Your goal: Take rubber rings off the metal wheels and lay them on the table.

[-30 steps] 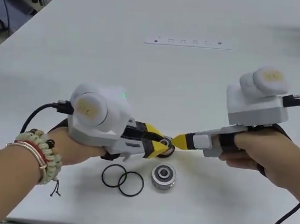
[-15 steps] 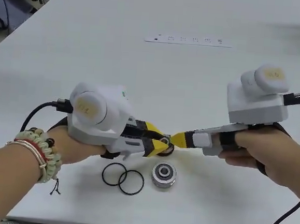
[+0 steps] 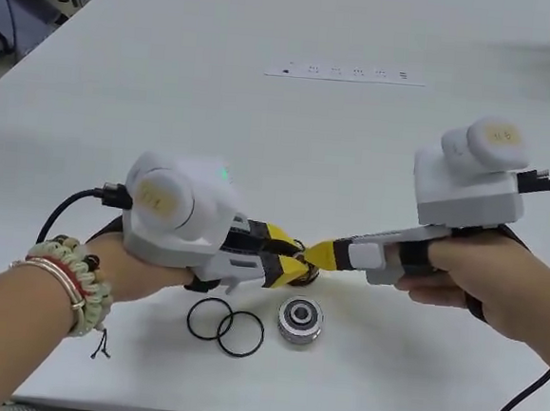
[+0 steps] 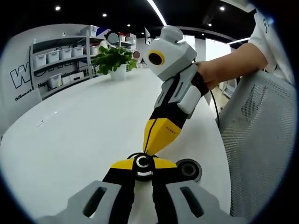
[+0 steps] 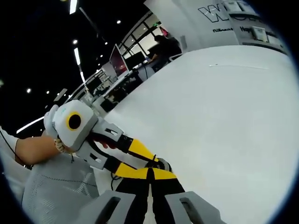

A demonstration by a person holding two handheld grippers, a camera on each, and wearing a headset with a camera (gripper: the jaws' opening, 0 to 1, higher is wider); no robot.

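White table [image 3: 355, 155]: left gripper [image 3: 294, 264] clamps a metal wheel [image 4: 143, 165] just behind the loose wheel [image 3: 299, 322]. The right gripper [image 3: 314, 256], jaws pressed together, touches the clamped wheel's rim. Two rubber rings [image 3: 219, 330] lie beside the loose wheel.

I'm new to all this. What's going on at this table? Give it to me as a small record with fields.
Left gripper: fingers shut on a metal wheel
Right gripper: fingers closed, tips at that wheel's rim
Rubber rings: two, overlapping, flat on the table
Second wheel: on the table beside the rings
Far side: white power strip
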